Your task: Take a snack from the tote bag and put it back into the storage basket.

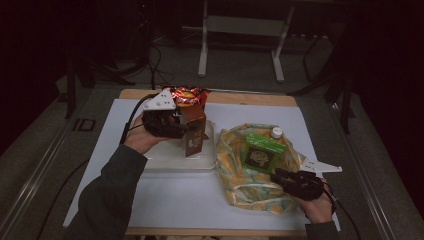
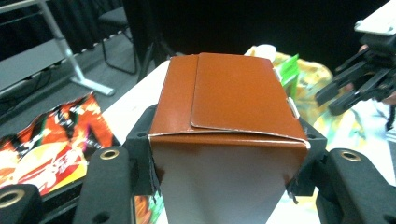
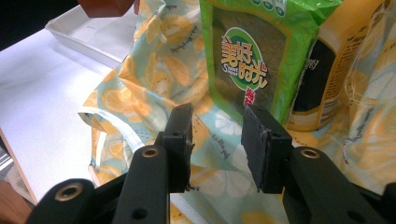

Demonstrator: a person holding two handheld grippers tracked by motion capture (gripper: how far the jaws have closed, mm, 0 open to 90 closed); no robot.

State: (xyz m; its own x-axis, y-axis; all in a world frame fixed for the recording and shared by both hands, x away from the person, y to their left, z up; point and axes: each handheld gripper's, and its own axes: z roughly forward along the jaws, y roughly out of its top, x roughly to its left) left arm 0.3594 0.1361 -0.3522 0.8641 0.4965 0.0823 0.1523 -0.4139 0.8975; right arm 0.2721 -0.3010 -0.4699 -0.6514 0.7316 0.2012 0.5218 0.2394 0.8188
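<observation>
High view shows the packing partly done: the yellow-and-green lemon-print fabric bag (image 1: 250, 175) on the white tabletop (image 1: 165, 195) already holds a green snack packet (image 1: 262, 152) and a white-capped bottle (image 1: 276, 132). The left tool (image 1: 187, 129) grips a brown cardboard box (image 1: 194, 127) above the shallow white tray (image 1: 175, 162), near the bag's rim with clear room between; a red-orange foil snack bag (image 1: 189, 95) is left. The right tool (image 3: 215, 140) stands open at the bag's mouth.

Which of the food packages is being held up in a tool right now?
The brown box, clamped in the left tool; the green packet sits in the bag.
</observation>
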